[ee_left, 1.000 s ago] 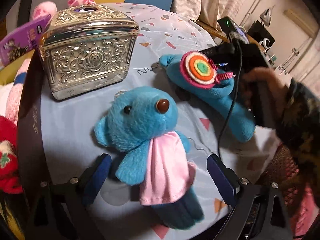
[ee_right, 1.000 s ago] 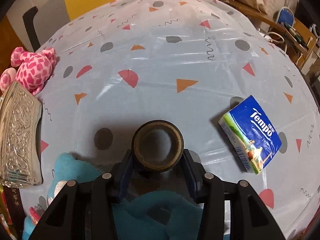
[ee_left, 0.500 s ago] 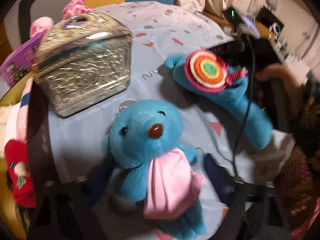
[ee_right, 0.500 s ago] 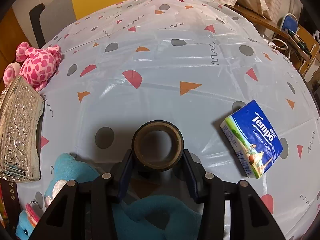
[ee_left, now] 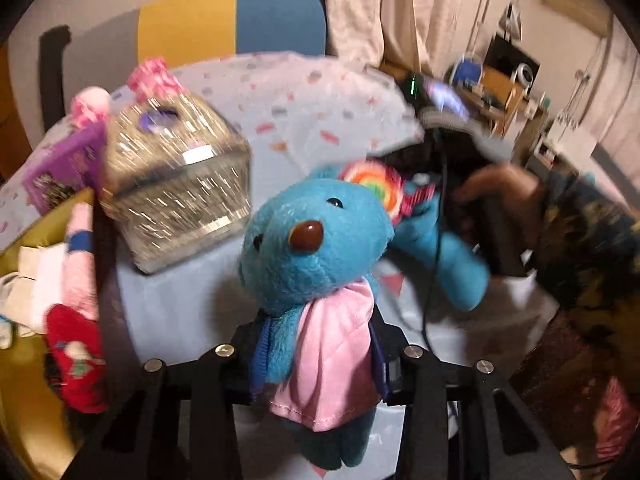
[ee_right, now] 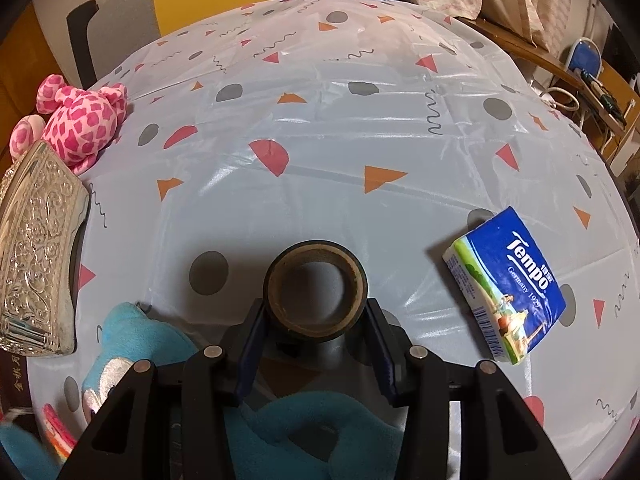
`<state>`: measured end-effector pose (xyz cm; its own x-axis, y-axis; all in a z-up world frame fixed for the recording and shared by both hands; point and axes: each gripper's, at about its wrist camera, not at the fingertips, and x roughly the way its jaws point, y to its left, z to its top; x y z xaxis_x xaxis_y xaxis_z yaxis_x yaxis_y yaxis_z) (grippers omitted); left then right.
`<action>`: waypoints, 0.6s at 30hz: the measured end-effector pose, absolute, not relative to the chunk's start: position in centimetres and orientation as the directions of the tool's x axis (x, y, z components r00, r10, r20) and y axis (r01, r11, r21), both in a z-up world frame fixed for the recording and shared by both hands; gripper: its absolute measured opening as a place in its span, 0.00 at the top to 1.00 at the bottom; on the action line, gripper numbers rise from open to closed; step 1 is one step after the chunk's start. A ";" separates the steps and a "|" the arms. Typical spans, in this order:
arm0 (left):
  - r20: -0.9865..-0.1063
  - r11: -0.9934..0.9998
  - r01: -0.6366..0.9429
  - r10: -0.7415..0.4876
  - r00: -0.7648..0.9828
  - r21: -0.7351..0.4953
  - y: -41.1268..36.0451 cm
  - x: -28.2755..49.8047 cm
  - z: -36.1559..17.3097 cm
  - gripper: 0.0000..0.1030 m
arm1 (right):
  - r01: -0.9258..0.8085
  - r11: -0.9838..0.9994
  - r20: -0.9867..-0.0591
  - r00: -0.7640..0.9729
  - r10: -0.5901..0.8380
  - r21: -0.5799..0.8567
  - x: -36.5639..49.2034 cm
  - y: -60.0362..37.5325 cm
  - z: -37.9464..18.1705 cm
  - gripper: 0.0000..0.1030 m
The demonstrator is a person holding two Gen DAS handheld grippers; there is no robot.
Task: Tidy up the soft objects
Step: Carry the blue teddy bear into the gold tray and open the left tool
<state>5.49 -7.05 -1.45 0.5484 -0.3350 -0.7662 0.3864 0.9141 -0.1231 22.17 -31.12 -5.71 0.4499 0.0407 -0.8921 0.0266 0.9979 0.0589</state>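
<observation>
Left jaws: the left gripper [ee_left: 320, 364] has just been closing, and its pads now press the waist of the fluffy blue teddy bear in a pink satin cape [ee_left: 316, 280], which sits upright between them.
Right jaws: the right gripper [ee_right: 316, 316] stands partly open, clamped on a dark roll of tape with a brown cardboard core [ee_right: 316, 288].
Table: a round table under a pale blue cloth with coloured shapes [ee_right: 320, 140].
Silver box: an embossed metal tissue box [ee_left: 176, 184], left of the bear.
Second toy: a blue plush with a rainbow disc [ee_left: 436, 240], behind the bear.
Pink toy: a pink spotted plush [ee_right: 80, 120], at the far left edge.
Tissues: a blue Tempo tissue pack [ee_right: 508, 288], lying flat on the right.
</observation>
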 end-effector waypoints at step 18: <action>-0.785 0.976 -0.172 0.002 0.619 -0.133 17.4 4.8 1.2 0.59 | 0.027 0.999 -0.883 0.469 0.026 0.043 22.0 -31.0 -5.7 0.54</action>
<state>4.81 17.42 1.20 0.6195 0.0023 -0.7850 -0.1719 0.9761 -0.1328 21.99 -30.99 -5.72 0.4689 0.0256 -0.8829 0.0267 0.9987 0.0431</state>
